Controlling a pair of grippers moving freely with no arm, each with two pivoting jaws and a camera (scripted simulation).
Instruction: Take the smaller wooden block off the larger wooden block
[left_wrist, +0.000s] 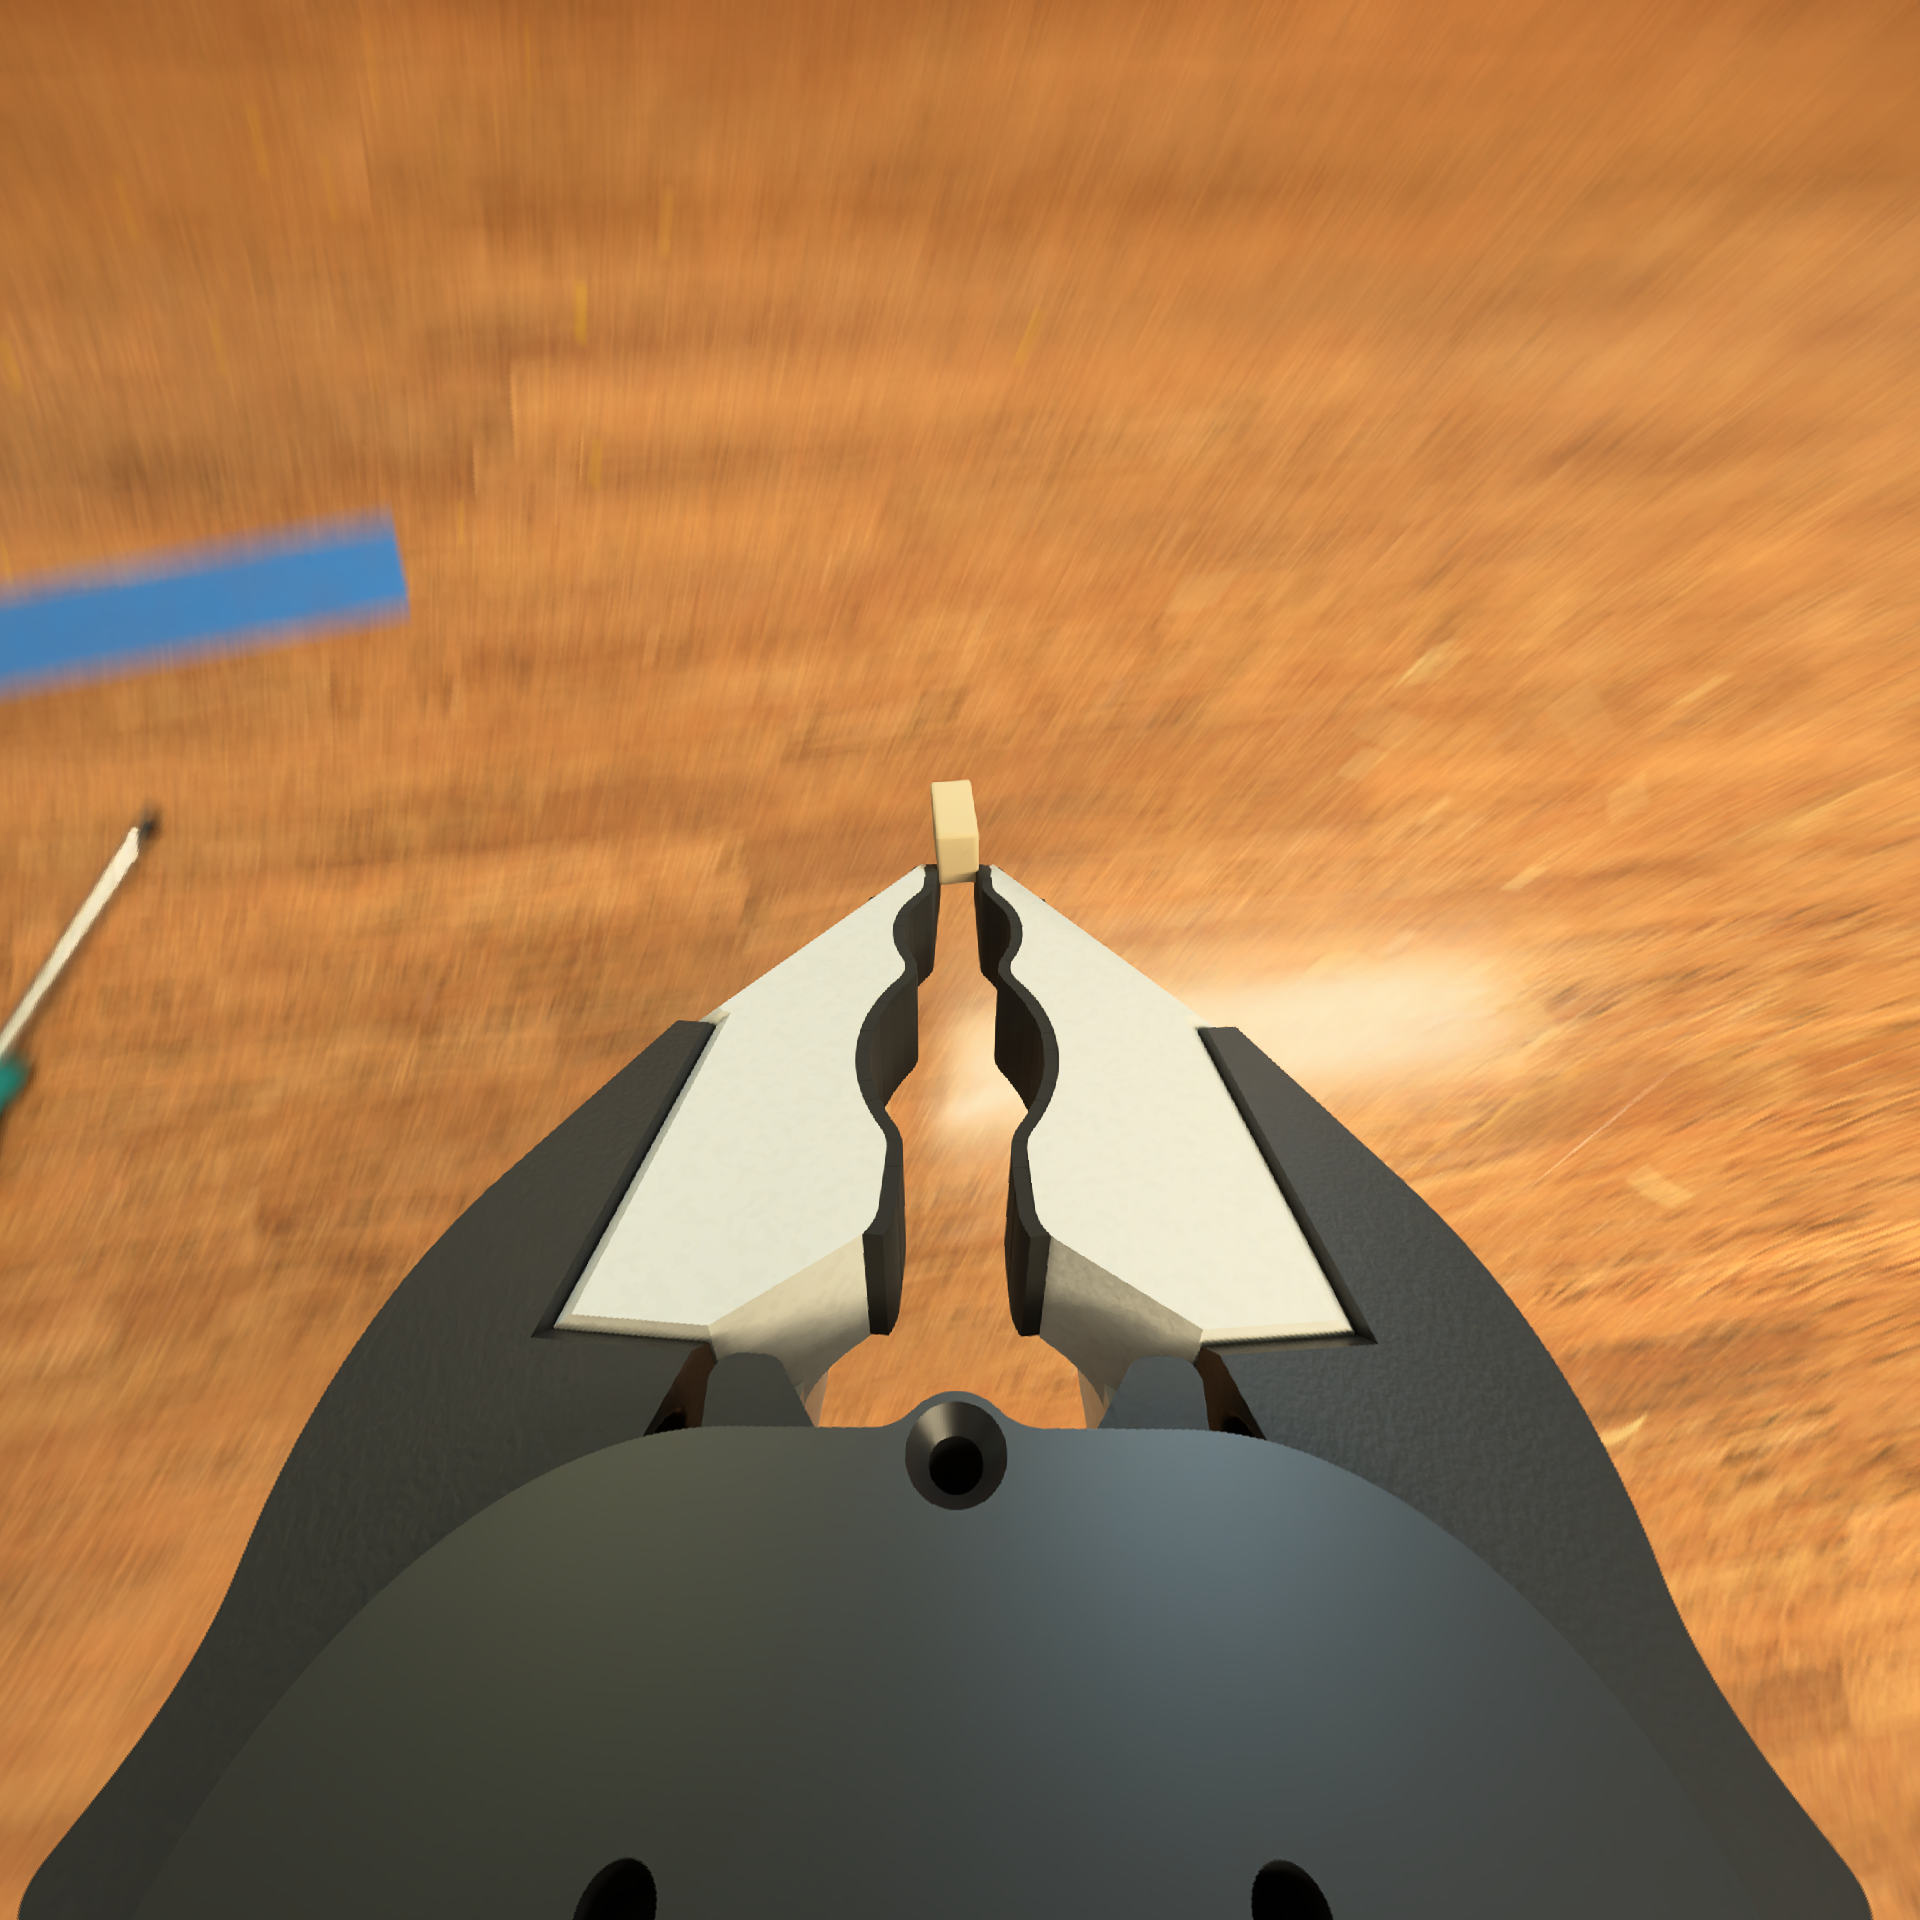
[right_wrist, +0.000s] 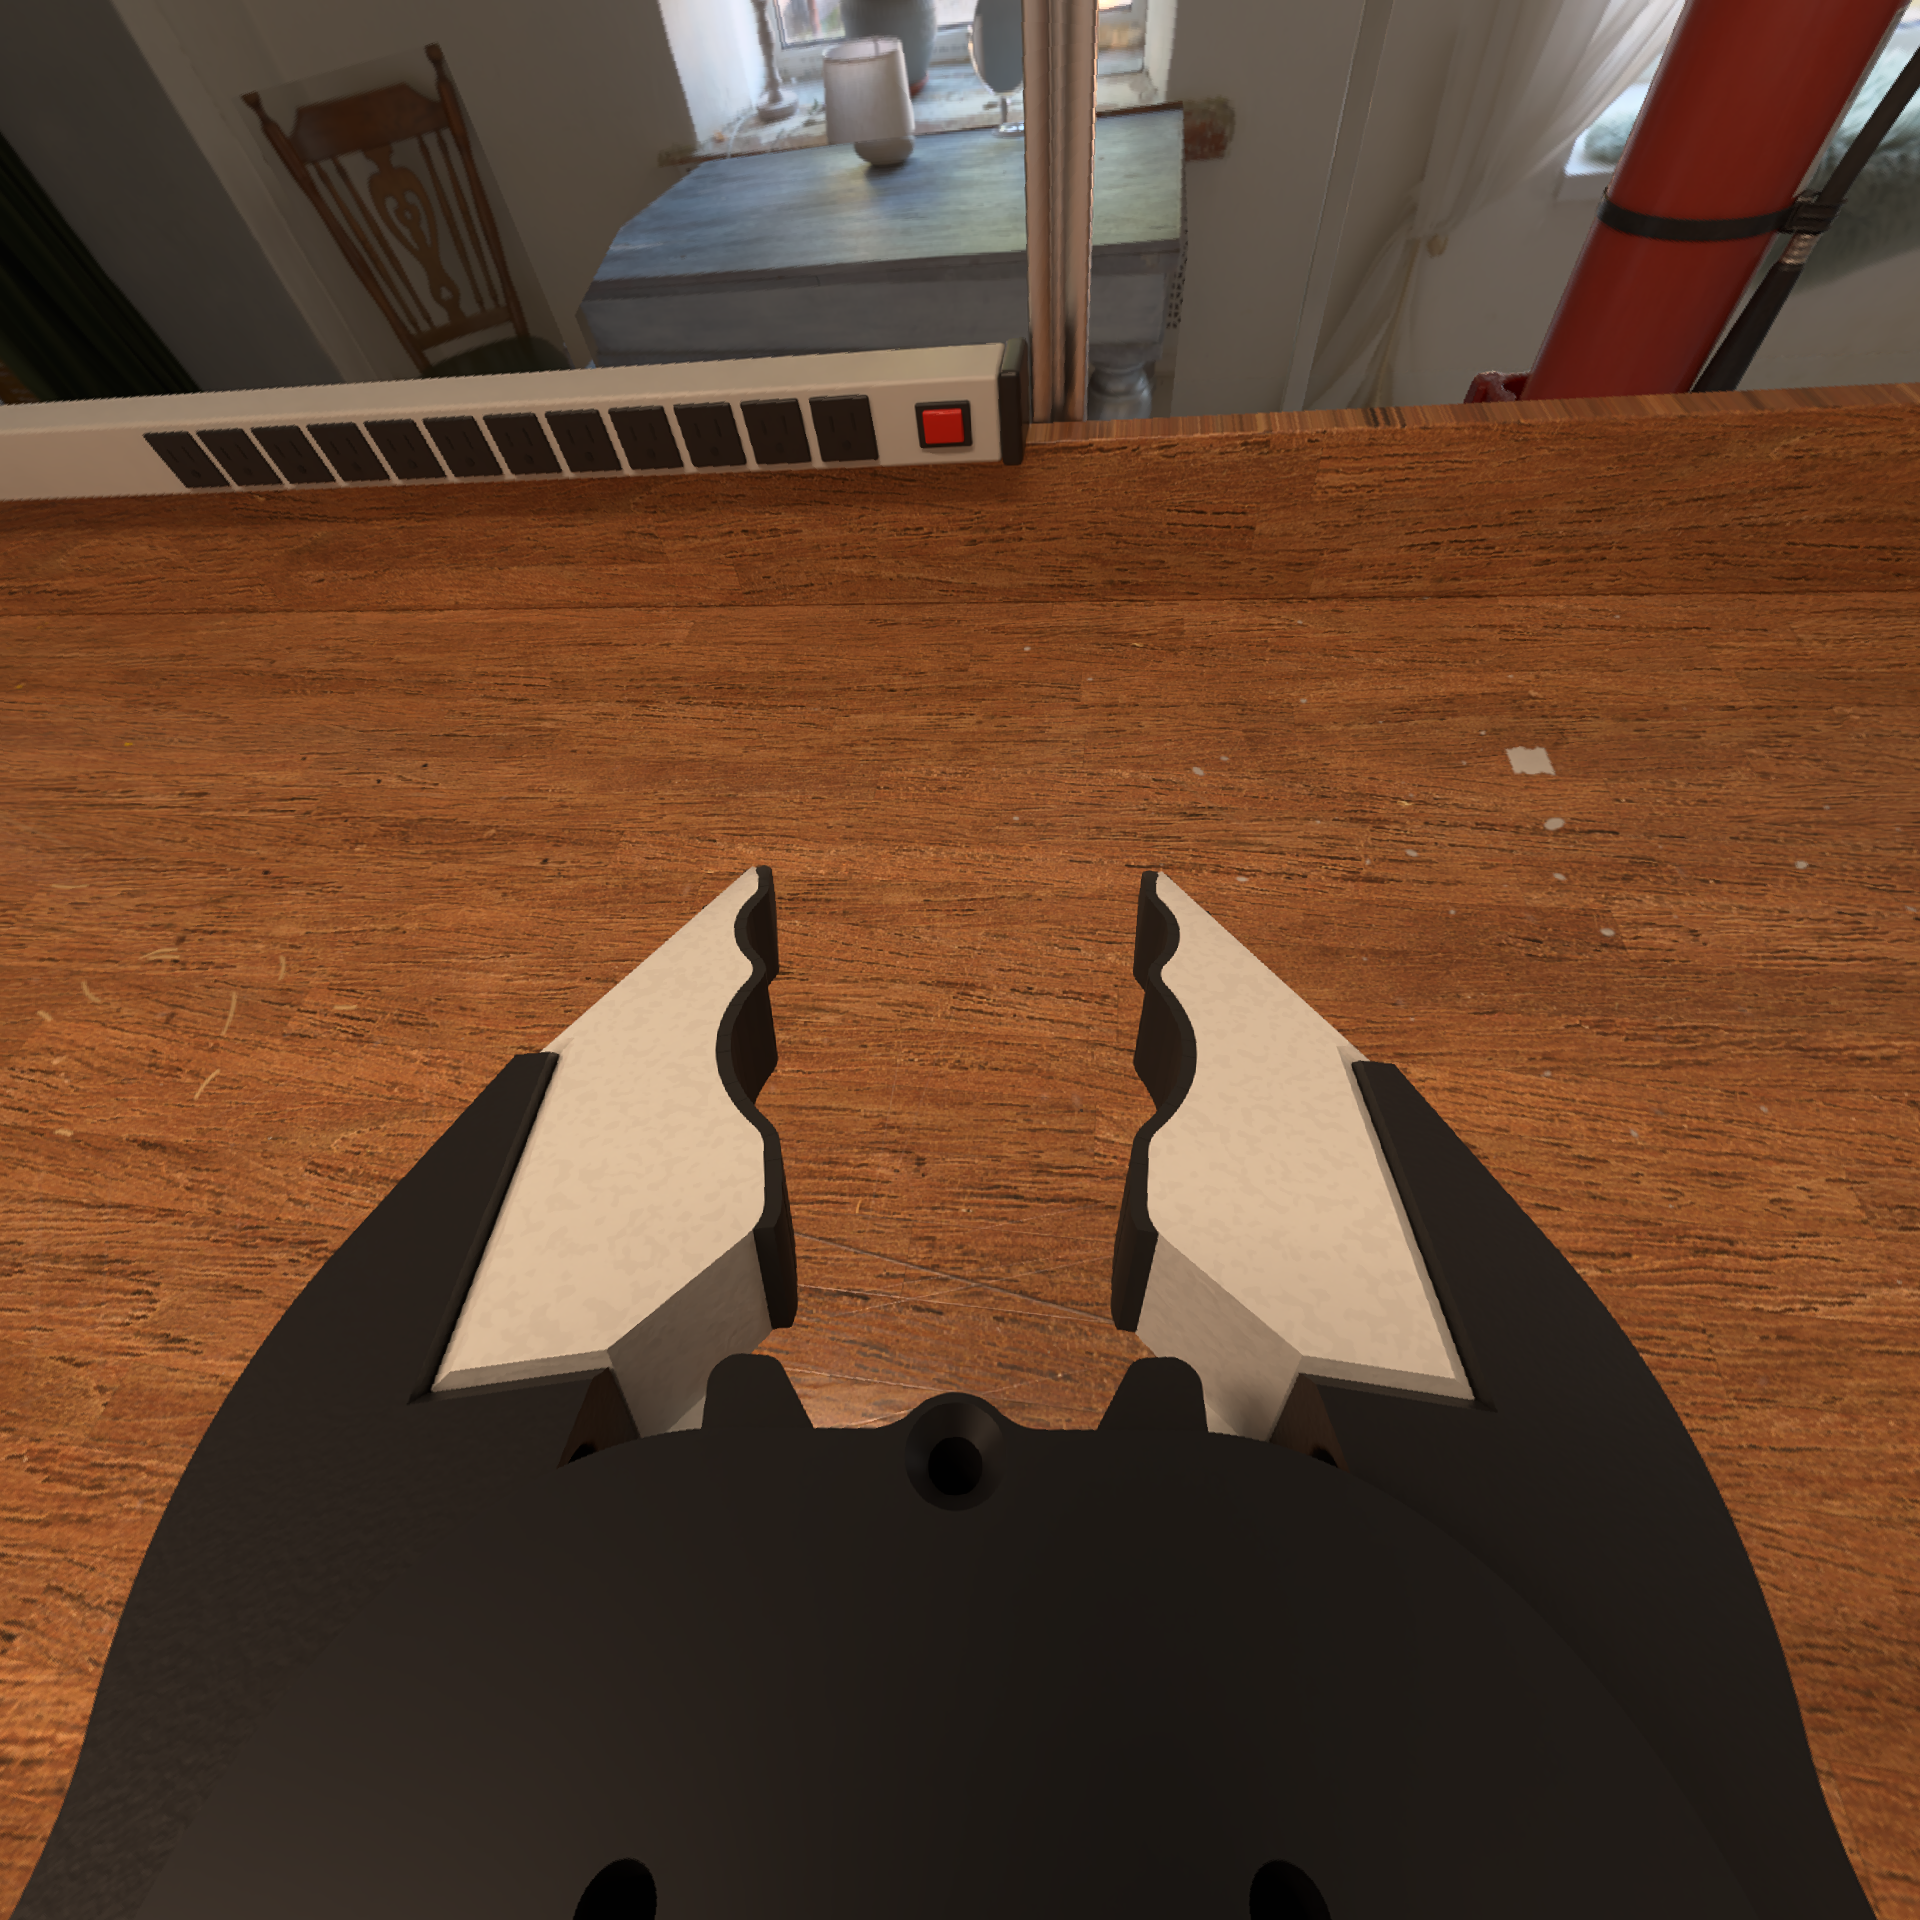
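In the left wrist view we saw the left gripper (left_wrist: 957, 871), with its dark body and pale, wavy-edged fingers (left_wrist: 790, 1101), drawn nearly together and pinching a small, pale cream wooden block (left_wrist: 955, 828) at the very fingertips. The smaller block stood out just past the tips, held above the orange-brown wooden tabletop (left_wrist: 1247, 468), which looked heavily smeared with blur across the whole view. We could not find the larger wooden block in either view, so the small one was touching nothing but the fingers. A flat blue strip (left_wrist: 197, 603) lay on the table toward the far left, well apart from the gripper. Nearer on the left edge we saw a thin metal-shafted screwdriver with a green handle (left_wrist: 73, 945), lying at a slant; its handle ran out of view.

In the right wrist view the right gripper (right_wrist: 956, 873) had its pale fingers (right_wrist: 644, 1132) spread wide with nothing between them, only bare brown wood-grain tabletop (right_wrist: 1351, 644). Along the table's far left edge lay a long white power strip with a row of black sockets and a red switch (right_wrist: 582, 428). Behind it stood a vertical metal pole (right_wrist: 1058, 197), and to the right a slanted red cylinder (right_wrist: 1704, 197). Further back we saw a brown wooden chair (right_wrist: 400, 208) against the wall.
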